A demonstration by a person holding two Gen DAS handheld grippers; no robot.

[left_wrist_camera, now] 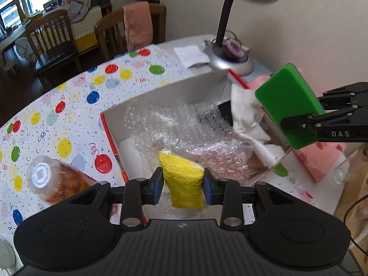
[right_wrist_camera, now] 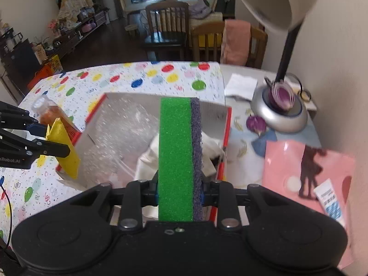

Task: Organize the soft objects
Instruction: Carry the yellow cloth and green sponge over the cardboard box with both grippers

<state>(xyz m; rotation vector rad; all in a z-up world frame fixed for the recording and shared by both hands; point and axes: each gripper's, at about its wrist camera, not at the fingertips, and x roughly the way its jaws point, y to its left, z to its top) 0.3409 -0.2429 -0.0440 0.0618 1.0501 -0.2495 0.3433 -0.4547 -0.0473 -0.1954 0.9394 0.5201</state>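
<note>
My left gripper [left_wrist_camera: 183, 185] is shut on a yellow sponge cloth [left_wrist_camera: 182, 179] and holds it above the near edge of an open cardboard box [left_wrist_camera: 184, 87]. The box holds bubble wrap [left_wrist_camera: 184, 128] and a white cloth [left_wrist_camera: 248, 117]. My right gripper [right_wrist_camera: 179, 192] is shut on a green sponge with a dark scouring side [right_wrist_camera: 177, 156], upright over the box's right part [right_wrist_camera: 226, 124]. The green sponge [left_wrist_camera: 289, 105] shows at right in the left wrist view. The yellow cloth [right_wrist_camera: 62, 147] and left gripper [right_wrist_camera: 55, 148] show at left in the right wrist view.
A balloon-print cloth [left_wrist_camera: 69, 105] covers the table. A plastic jar [left_wrist_camera: 53, 179] lies left of the box. A desk lamp [right_wrist_camera: 280, 112] stands at the back right, with white tissue [right_wrist_camera: 240, 85] beside it. A pink sheet [right_wrist_camera: 306, 168] and a tube [right_wrist_camera: 331, 202] lie at right.
</note>
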